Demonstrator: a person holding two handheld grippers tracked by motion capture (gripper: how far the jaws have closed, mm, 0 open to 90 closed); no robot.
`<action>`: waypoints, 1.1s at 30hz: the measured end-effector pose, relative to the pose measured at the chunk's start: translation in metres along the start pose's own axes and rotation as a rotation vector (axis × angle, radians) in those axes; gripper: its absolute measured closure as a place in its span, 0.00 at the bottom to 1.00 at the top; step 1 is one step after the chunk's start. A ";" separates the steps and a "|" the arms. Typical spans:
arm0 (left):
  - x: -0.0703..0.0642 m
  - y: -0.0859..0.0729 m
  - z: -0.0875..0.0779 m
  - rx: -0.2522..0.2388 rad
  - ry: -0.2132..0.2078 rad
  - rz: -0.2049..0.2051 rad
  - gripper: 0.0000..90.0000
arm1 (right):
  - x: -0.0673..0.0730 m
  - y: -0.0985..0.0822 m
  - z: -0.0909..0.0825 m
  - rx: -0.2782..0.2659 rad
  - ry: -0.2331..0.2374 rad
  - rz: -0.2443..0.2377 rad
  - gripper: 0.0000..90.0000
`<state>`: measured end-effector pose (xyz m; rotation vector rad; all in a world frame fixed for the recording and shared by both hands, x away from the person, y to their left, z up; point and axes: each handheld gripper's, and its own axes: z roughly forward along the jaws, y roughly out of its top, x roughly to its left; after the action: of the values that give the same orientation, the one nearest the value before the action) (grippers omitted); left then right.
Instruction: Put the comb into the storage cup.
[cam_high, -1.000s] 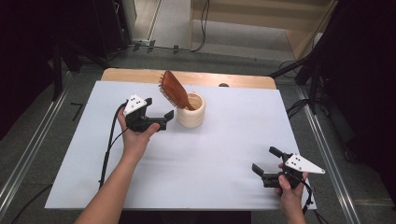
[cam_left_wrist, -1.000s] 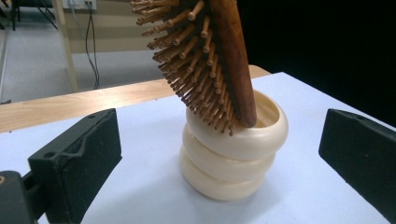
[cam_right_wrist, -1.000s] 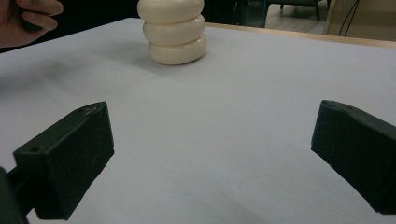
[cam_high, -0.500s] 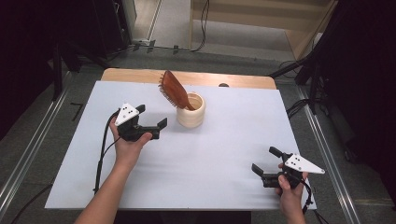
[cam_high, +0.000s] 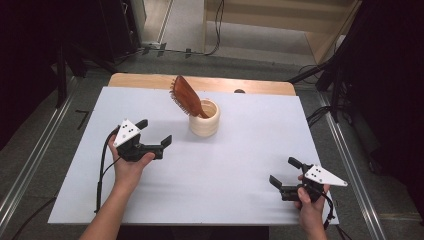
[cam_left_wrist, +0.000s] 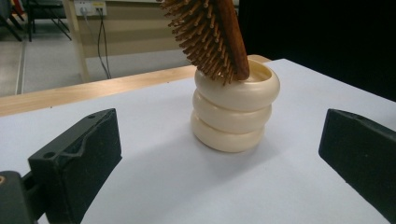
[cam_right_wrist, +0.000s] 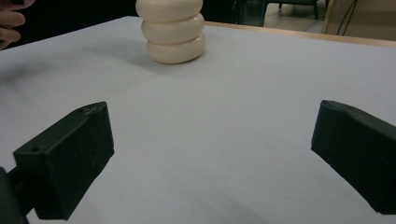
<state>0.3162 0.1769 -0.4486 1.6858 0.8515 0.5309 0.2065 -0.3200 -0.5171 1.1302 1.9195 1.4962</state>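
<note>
Cream-coloured and ribbed in three rounded rings, the holder (cam_high: 204, 118) is standing upright on the white table (cam_high: 240, 165) toward its 12 o'clock edge, with a brown wooden hairbrush (cam_high: 186, 95) leaning in it, bristles facing 9 o'clock in the high view. The left claw (cam_high: 155, 134), released with jaws spread wide, is hovering at the holder's 8 o'clock, apart from it and aiming at it. The right claw (cam_high: 284, 171), likewise released and holding nothing, is sitting near the table's 5 o'clock corner, well apart from the holder.
</note>
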 end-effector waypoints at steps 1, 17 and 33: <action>0.000 -0.001 -0.002 -0.001 0.003 0.002 0.00 | 0.000 0.000 0.000 0.000 -0.001 0.001 0.00; 0.000 -0.018 -0.026 0.003 0.021 0.013 0.00 | 0.000 0.000 0.000 0.000 -0.004 -0.001 0.00; 0.009 -0.031 -0.054 0.003 0.052 0.017 0.00 | 0.000 0.000 0.000 0.000 -0.013 0.003 0.00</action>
<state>0.2746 0.2222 -0.4642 1.6894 0.8768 0.5878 0.2060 -0.3200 -0.5168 1.1409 1.9094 1.4872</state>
